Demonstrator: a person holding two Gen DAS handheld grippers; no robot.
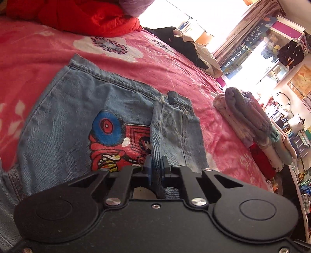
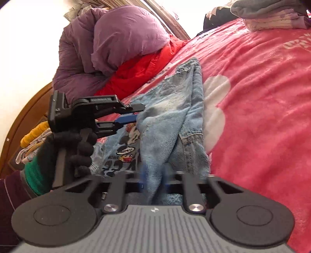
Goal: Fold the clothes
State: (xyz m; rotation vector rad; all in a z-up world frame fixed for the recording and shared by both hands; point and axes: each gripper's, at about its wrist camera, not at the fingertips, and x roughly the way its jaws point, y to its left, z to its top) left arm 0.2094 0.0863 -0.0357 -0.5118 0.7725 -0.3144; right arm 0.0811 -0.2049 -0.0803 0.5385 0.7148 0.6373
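Note:
Light blue jeans [image 1: 64, 116] with a red and blue cartoon print lie partly folded on the pink flowered blanket [image 1: 38, 58]. In the left wrist view my left gripper [image 1: 156, 162] is shut on a raised fold of denim near the print, its blue pads pressing the cloth. The right wrist view shows the jeans [image 2: 171, 109] bunched and lifted. There my right gripper [image 2: 154, 175] is shut on the near denim edge, its pads blurred. A black-gloved hand [image 2: 81, 148] holds the left gripper [image 2: 136, 114], which pinches the jeans from the left.
A stack of folded clothes [image 1: 252, 124] sits on the blanket's right side, near crowded shelves [image 1: 287, 120]. A red jacket [image 1: 87, 15] and a purple puffer jacket [image 2: 116, 42] are heaped at the bed's end. A black garment [image 1: 180, 42] lies by the window. Yellow clothes [image 2: 37, 134] rest by the wooden bed frame [image 2: 21, 120].

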